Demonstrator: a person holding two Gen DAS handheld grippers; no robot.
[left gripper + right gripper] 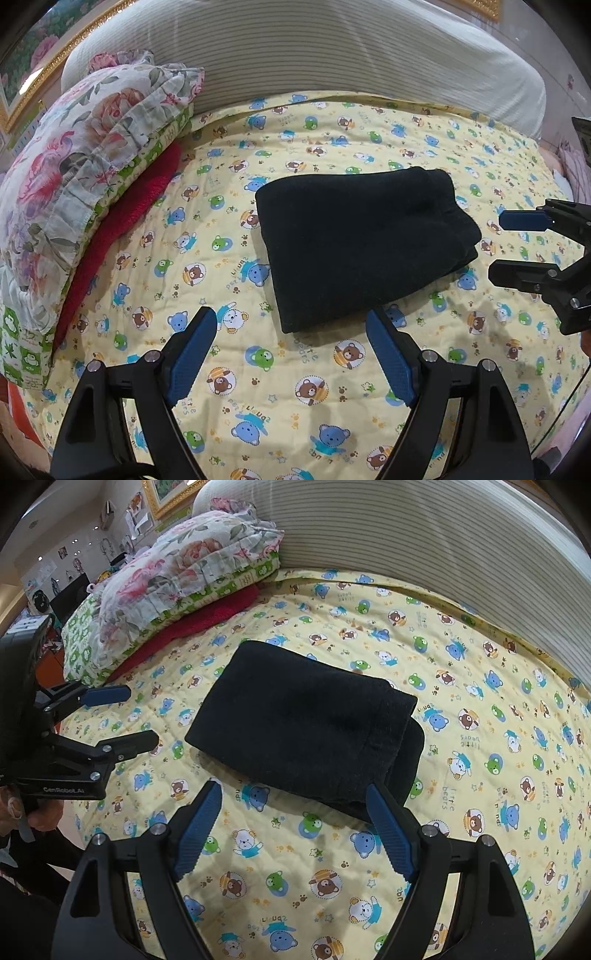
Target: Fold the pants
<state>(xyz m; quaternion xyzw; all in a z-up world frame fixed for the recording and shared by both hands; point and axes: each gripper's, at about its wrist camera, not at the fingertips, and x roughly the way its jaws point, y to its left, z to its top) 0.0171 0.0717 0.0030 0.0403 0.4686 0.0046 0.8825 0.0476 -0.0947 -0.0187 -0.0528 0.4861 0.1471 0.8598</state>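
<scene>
The black fleece pants (364, 242) lie folded on the yellow bear-print quilt (332, 387). The left gripper (291, 323) and the right gripper (293, 794) are both released, holding nothing.

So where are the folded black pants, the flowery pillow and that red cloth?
Folded black pants (362, 240), left wrist view, middle of the top layer.
Flowery pillow (74, 162), left wrist view, its floral top.
Red cloth (218, 614), right wrist view, exposed edge under the pillows.

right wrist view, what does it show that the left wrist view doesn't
Only the right wrist view shows the left gripper from outside, open, and a cluttered room behind the pillows. Only the left wrist view shows the right gripper from outside, open. Both show the folded black pants on the bear-print quilt, with the floral pillow stacked over a red cloth.
</scene>
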